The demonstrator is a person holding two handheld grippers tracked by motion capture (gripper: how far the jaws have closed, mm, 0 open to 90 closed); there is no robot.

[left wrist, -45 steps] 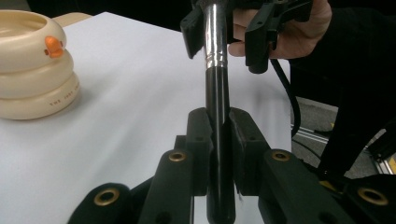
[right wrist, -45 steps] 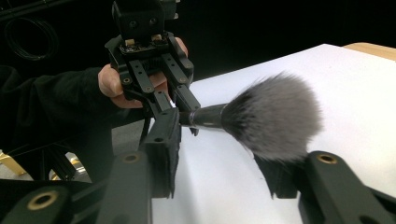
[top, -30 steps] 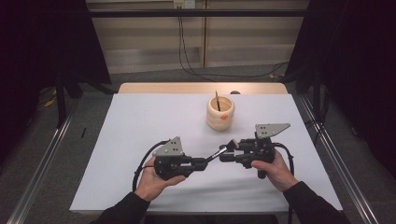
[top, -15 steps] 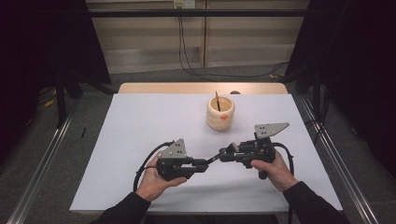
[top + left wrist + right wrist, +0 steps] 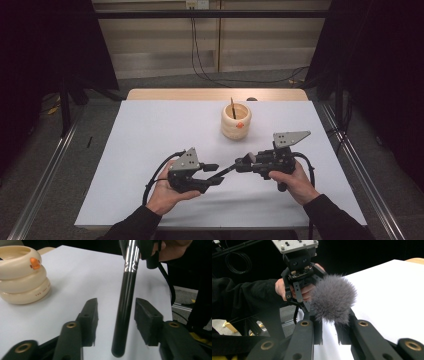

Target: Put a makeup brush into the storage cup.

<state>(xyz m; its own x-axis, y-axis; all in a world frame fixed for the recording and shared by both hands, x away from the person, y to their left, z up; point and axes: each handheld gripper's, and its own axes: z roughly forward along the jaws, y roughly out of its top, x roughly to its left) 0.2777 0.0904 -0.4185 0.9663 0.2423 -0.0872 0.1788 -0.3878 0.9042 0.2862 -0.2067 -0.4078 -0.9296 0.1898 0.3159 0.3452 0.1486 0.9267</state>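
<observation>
A makeup brush with a black handle (image 5: pixel 227 170) and a silver ferrule (image 5: pixel 131 257) spans the gap between my two grippers above the white table. My left gripper (image 5: pixel 214 174) is open, its jaws having just been opening. The handle (image 5: pixel 124 315) hangs between its pads (image 5: pixel 91 312) without touching them. My right gripper (image 5: pixel 245 162) is shut on the brush's head end, with the fluffy grey bristles (image 5: pixel 333 300) bulging out above its jaws. A cream ringed holder (image 5: pixel 236 121) with an orange mark stands behind, a thin stick (image 5: pixel 232 107) in it.
The white sheet (image 5: pixel 150 135) covers the table, with a bare wooden strip (image 5: pixel 175 94) at the far edge. Cables trail from both grippers near the person's hands. The holder (image 5: pixel 22 277) stands to the upper left in the left gripper view.
The left gripper's jaws have spread apart and let go of the brush handle. The right gripper keeps its hold, and both hands stay where they were.
</observation>
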